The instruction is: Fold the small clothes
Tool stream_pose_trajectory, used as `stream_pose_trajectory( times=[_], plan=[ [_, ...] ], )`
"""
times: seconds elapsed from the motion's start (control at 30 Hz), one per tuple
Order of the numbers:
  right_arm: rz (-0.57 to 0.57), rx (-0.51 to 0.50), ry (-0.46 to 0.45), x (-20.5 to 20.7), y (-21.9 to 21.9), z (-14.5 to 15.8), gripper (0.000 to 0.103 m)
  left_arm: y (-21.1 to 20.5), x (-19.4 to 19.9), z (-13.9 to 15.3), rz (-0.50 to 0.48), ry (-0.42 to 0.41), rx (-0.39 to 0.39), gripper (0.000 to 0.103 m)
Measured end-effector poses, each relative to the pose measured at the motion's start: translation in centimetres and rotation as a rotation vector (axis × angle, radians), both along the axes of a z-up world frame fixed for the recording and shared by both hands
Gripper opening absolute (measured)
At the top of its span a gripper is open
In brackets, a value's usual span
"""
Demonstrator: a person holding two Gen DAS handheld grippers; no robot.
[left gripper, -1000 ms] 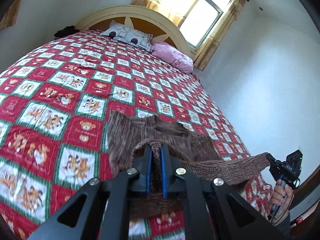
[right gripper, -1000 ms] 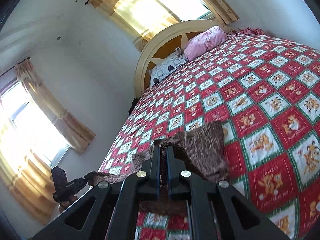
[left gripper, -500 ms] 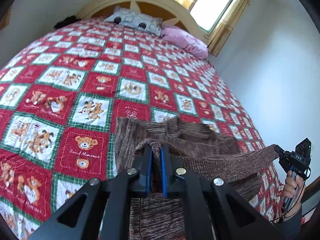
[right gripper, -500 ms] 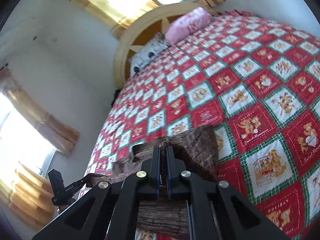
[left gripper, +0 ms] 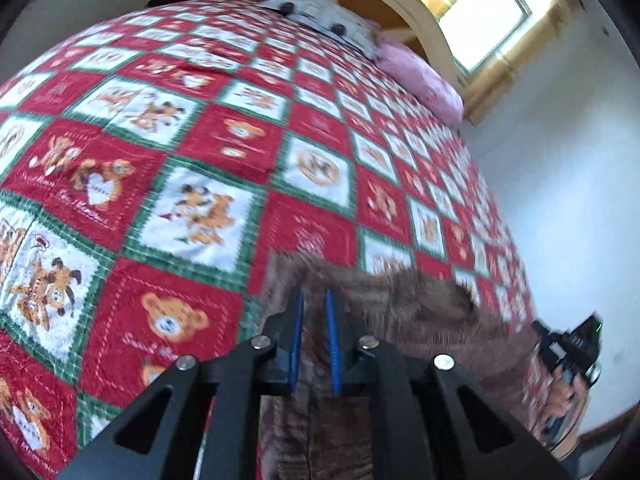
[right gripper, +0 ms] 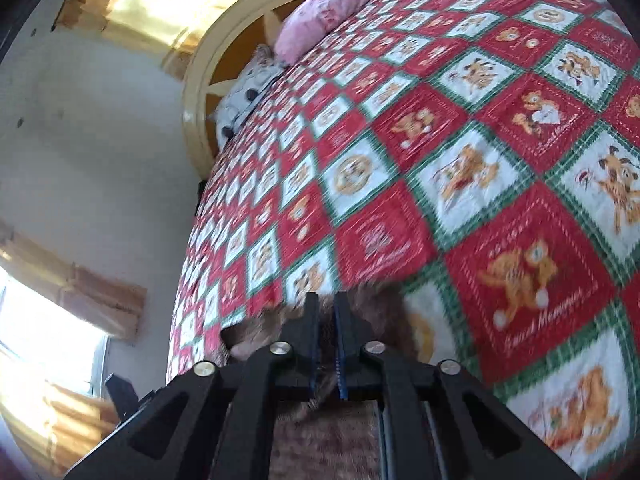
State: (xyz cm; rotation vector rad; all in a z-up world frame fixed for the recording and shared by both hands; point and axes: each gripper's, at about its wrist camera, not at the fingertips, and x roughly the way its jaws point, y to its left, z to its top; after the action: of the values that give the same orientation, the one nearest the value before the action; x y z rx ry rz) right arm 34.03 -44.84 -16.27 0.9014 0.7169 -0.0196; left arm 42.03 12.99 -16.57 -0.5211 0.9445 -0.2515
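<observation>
1. Bedroom, white walls; bed covered by a red, white and green teddy-bear quilt (left gripper: 192,208), both views motion-blurred.
2. Nearest, left wrist view: left gripper (left gripper: 314,328), black fingers with blue pads (left gripper: 297,332), clamped on a brown knit garment (left gripper: 400,312); fabric runs between the pads and down under the gripper.
3. Same garment in the right wrist view (right gripper: 372,308), bunched at the near edge of the quilt, resting on it.
4. Right gripper (right gripper: 326,336), fingers closed tight on a fold of the knit; cloth visible between the blue pads and hanging below.
5. Garment stretches sideways between the two tools; in the left wrist view it reaches the right gripper's body (left gripper: 568,352), held by the person's hand (left gripper: 564,392) at the lower right.
6. Left gripper's black body shows in the right wrist view at the lower left (right gripper: 124,396), off the bed edge.
7. Middle distance: open quilt squares, bear prints.
8. Far end: pink pillow (left gripper: 424,84) and a white pillow with dark dots (left gripper: 320,20) against a cream arched headboard (left gripper: 416,4).
9. Beyond: bright window (left gripper: 488,20) with yellow curtains (right gripper: 132,4); a second curtained window (right gripper: 48,332) on the side wall.
</observation>
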Motion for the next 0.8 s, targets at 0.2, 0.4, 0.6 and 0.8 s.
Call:
stream_pose_trajectory(
  times=[0.2, 0.4, 0.6, 0.8],
  plan=[
    [0.023, -0.093, -0.039, -0.2, 0.7, 1.3, 0.069, 1.7, -1.0, -0.4, 0.036, 0.013, 0.036, 0.02],
    [0.38, -0.42, 0.043, -2.1, 7.8, 3.2, 0.069, -2.8, -6.1, 3.2, -0.208, -0.212, 0.424, 0.075],
    [0.672, -0.345, 0.193, -0.5, 12.8, -0.3, 0.069, -7.4, -5.7, 1.2, -0.419, -0.153, 0.499, 0.079],
    [0.54, -0.447, 0.185, 3.7, 13.0, 0.4, 0.069, -8.3, -2.4, -0.6, -0.295, -0.111, 0.692, 0.079]
  ],
)
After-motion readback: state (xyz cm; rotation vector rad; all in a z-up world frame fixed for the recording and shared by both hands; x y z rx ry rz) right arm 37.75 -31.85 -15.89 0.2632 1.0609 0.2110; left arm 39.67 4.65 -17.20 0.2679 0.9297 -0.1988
